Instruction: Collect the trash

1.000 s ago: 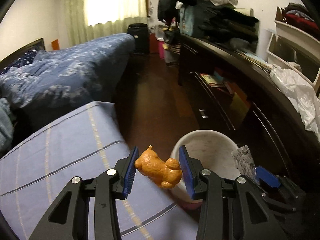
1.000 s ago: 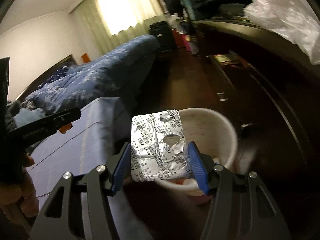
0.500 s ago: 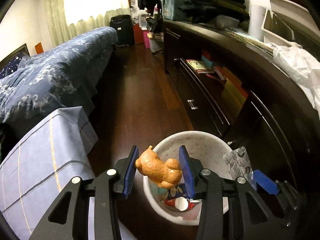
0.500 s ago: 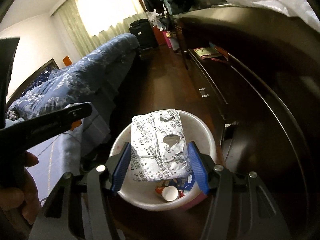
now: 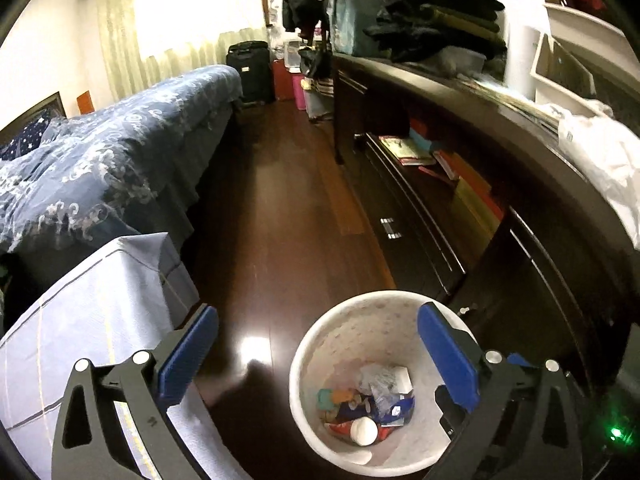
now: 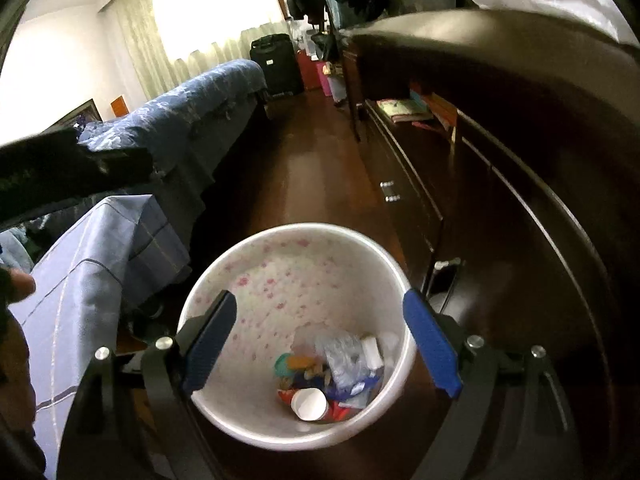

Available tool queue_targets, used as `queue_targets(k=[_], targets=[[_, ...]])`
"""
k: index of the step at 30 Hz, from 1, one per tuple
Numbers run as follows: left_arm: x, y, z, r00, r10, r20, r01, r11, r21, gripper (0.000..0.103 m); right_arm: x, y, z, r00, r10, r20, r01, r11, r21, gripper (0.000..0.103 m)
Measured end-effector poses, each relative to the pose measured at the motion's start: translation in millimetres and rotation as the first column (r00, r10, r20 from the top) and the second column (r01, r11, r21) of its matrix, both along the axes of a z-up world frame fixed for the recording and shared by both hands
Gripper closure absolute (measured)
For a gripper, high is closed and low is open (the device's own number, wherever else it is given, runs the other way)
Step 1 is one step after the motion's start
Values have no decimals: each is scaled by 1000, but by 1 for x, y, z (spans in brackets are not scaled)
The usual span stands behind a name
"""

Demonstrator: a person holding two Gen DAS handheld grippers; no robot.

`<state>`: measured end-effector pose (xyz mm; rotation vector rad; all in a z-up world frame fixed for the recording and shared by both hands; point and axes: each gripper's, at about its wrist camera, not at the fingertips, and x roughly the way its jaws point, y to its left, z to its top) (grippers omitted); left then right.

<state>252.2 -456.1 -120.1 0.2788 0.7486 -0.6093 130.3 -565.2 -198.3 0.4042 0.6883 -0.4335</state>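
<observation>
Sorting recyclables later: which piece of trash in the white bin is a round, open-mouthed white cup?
The white paper cup, lying on its side at the pile's near edge; the other pieces are flat wrappers.

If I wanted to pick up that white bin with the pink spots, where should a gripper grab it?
Probably the rim of the white bin, from straight above. It stands upright and open on the floor, too wide to grab around. One finger goes inside, one outside, on the side away from the dark cabinet, which crowds it.

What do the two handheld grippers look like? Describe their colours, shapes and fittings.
Both the left gripper and the right gripper have matte black, angular linkage arms with triangular cut-outs, joined by round silver bolts. Each finger ends in a flat blue pad. No cables or sleeves are visible.
</observation>
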Motion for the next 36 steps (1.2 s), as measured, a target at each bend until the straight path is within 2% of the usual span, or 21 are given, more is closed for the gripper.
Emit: queue_targets(k=[6, 13, 20, 25, 30, 36], targets=[[-3, 25, 14, 999, 44, 9, -44, 998, -48, 4, -8, 8, 7, 1000, 7, 1, -7, 1000, 4, 15], [-13, 48, 25, 997, 72, 39, -71, 997, -29, 4, -19, 29, 26, 1000, 14, 24, -14, 1000, -1, 13], [-23, 101, 40, 986, 155, 69, -152, 987, -44, 4, -29, 62, 46, 998, 47, 47, -46, 999, -13, 11], [-33, 154, 50, 968, 230, 99, -224, 972, -69, 4, -34, 90, 59, 995, 76, 65, -75, 997, -15, 11], [-50, 205, 51, 942, 303, 145, -302, 953, -30, 4, -40, 134, 71, 983, 136, 120, -141, 989, 32, 7], [-81, 278, 59, 906, 395, 151, -389, 919, -69, 4, -43, 200, 88, 961, 232, 150, -232, 973, -14, 4]])
